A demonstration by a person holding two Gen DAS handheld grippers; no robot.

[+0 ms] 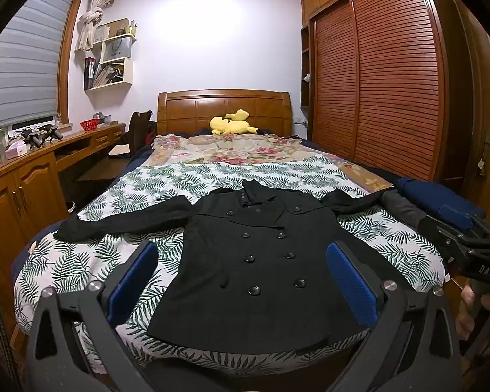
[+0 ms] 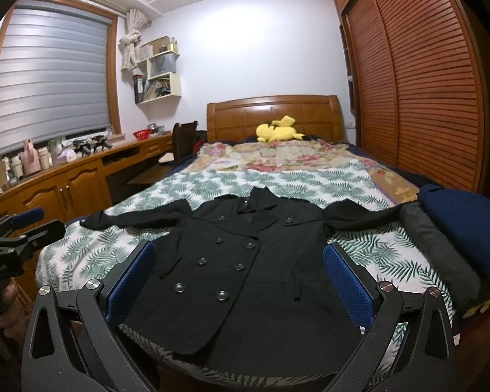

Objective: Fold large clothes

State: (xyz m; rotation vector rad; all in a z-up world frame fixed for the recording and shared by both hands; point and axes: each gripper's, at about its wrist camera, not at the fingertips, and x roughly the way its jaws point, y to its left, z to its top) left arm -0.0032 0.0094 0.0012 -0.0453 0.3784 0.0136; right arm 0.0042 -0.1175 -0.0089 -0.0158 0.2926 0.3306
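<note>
A black double-breasted coat lies flat and face up on the leaf-print sheet at the foot of the bed, both sleeves spread sideways. My left gripper hovers over the coat's lower half, open, nothing between its blue pads. My right gripper hangs open above the coat's hem, likewise holding nothing. Each gripper shows at the edge of the other's view: the right gripper, the left gripper.
Folded navy clothes and grey clothes are stacked at the bed's right edge. A yellow plush toy lies by the headboard. A wooden desk runs along the left, a slatted wardrobe on the right.
</note>
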